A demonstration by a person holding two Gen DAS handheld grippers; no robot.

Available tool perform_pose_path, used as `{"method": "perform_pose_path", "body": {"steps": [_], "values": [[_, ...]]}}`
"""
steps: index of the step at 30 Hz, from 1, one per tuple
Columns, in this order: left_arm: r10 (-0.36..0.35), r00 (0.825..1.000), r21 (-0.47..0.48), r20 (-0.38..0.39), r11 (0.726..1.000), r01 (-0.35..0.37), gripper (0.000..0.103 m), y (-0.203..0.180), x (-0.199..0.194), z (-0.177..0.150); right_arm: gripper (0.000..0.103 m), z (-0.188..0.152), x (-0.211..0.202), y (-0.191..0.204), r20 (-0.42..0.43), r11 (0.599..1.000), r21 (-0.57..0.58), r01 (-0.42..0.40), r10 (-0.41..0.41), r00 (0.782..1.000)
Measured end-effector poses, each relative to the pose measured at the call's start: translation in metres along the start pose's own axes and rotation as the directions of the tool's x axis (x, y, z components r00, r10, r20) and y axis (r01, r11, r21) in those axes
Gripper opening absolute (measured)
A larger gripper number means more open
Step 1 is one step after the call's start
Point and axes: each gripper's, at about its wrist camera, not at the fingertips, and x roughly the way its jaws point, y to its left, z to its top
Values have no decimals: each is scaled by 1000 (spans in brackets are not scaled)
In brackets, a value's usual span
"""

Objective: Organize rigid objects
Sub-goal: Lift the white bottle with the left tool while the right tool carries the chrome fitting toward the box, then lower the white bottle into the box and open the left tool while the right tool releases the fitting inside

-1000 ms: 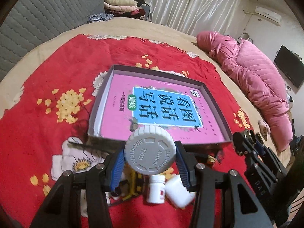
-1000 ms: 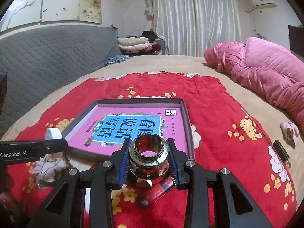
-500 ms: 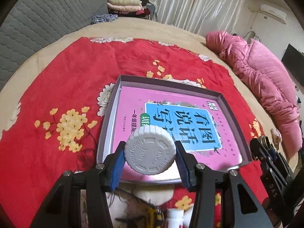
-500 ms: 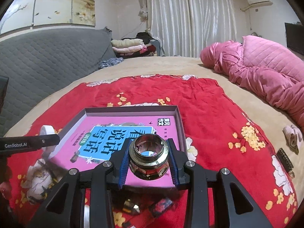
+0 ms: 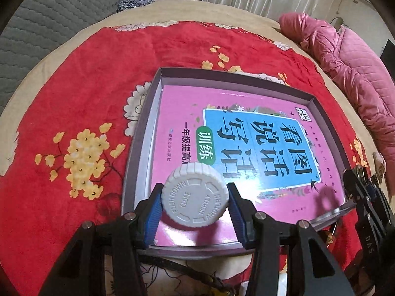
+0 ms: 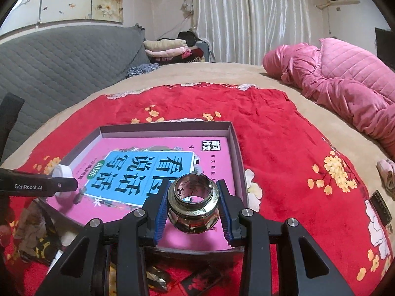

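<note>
The left gripper (image 5: pixel 195 208) jaws pinch a white bottle (image 5: pixel 194 196) over the tray's (image 5: pixel 246 77) near edge; the right gripper (image 6: pixel 193 208) jaws pinch a metal fitting (image 6: pixel 193 203) over its near right corner, above the pink book (image 5: pixel 246 148).

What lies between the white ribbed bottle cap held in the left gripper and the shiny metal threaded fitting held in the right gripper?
In the right wrist view, only the pink book's cover in the grey tray spans from the white cap to the metal fitting.

A pink book (image 5: pixel 246 148) with a blue title panel lies in a grey-purple tray (image 5: pixel 138 153) on a red blanket (image 5: pixel 86 79) patterned with yellow and white flowers, beside a pink quilt (image 6: pixel 345 83).
</note>
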Motion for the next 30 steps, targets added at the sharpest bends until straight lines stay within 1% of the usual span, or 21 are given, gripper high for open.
{"method": "perform_pose_path", "body": {"steps": [8, 11, 14, 23, 30], "values": [[40, 999, 9, -9, 999, -40, 50, -3, 4, -2, 38, -3, 5, -5, -32, 999, -1, 32, -32, 999], [60, 998, 16, -28, 998, -59, 50, -3, 7, -4, 38, -4, 7, -7, -47, 999, -13, 53, -54, 997], [59, 998, 27, -30, 998, -58, 50, -3, 7, -4, 38, -7, 8, -10, -57, 998, -3, 59, -59, 997], [35, 999, 7, -28, 999, -35, 50, 1, 6, -3, 38, -10, 9, -9, -76, 998, -13, 64, -64, 995], [17, 1000, -1, -19, 1000, -17, 51, 0, 5, -5, 39, -10, 8, -9, -88, 999, -12, 50, -51, 995]]}}
